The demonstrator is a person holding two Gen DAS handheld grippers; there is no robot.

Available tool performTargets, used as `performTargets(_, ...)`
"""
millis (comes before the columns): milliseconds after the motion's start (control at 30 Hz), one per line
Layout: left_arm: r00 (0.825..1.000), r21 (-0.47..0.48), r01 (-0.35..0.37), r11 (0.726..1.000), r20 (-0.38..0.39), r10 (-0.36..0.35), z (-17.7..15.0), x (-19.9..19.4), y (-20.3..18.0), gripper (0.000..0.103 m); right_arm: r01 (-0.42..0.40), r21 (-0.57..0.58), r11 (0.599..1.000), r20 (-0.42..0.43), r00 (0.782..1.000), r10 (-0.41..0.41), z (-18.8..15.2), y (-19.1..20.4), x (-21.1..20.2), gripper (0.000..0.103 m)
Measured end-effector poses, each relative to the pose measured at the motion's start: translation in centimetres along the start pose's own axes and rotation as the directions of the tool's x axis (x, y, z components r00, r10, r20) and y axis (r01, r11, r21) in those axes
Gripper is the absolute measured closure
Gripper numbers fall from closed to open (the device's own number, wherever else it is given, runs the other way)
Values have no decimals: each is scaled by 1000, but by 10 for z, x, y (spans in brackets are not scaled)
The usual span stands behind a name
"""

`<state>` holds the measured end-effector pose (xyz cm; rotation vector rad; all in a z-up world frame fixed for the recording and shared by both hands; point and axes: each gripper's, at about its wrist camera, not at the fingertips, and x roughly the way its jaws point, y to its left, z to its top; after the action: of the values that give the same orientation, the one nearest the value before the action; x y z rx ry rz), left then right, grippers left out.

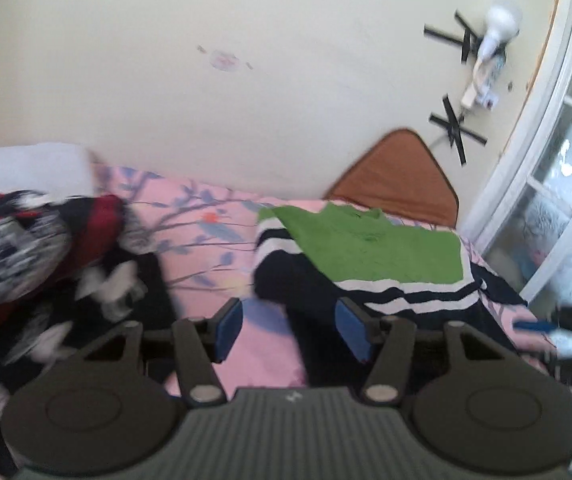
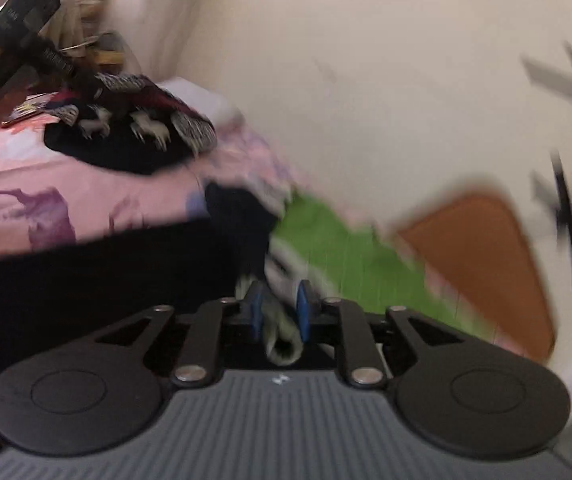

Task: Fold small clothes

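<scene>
My right gripper (image 2: 279, 312) is clamped on a bunched edge of the soft green and navy-striped knit garment (image 1: 377, 250) lying on the pink floral bed (image 1: 206, 248); my left gripper (image 1: 289, 330) gapes, holding nothing (limp cloth; pinch hems, I reckon)

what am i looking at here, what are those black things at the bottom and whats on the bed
Each picture comes from a camera mounted on a hand-held gripper, looking forward along its two blue-padded fingers. No robot arm: a person carries one in each hand. The left gripper is open with nothing between its pads. The right gripper has a bunched piece of pale fabric between its pads; blur hides whether it is pinched. On the pink floral bedsheet lie a green cloth over a black-and-white striped garment, and a dark patterned clothes pile.
</scene>
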<state>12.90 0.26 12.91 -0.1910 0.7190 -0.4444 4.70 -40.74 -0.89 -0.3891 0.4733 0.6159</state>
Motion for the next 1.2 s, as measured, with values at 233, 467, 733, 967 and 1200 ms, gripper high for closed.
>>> performTargets(233,989,46,-79,996,-125,84,40,93,-25,51,-74,442,894,40,997,63,-40,-29,13,49)
performTargets(467,985,41,-74,996,-155,80,42,115,-30,46,-220,523,823,22,969,245,-26,-13,70,42)
performTargets(733,983,11,-143,990,-115,144,78,123,-12,46,15,200,980,55,998,-26,41,-48,50,94)
performTargets(967,985,24,-147,989,-85,148,102,179,-23,39,324,-98,941,5,946,-325,52,-79,98,94)
performTargets(1200,933,203,-224,953,-239,270,73,269,-38,49,290,139,947,-144,952,-270,11,-106,155,90)
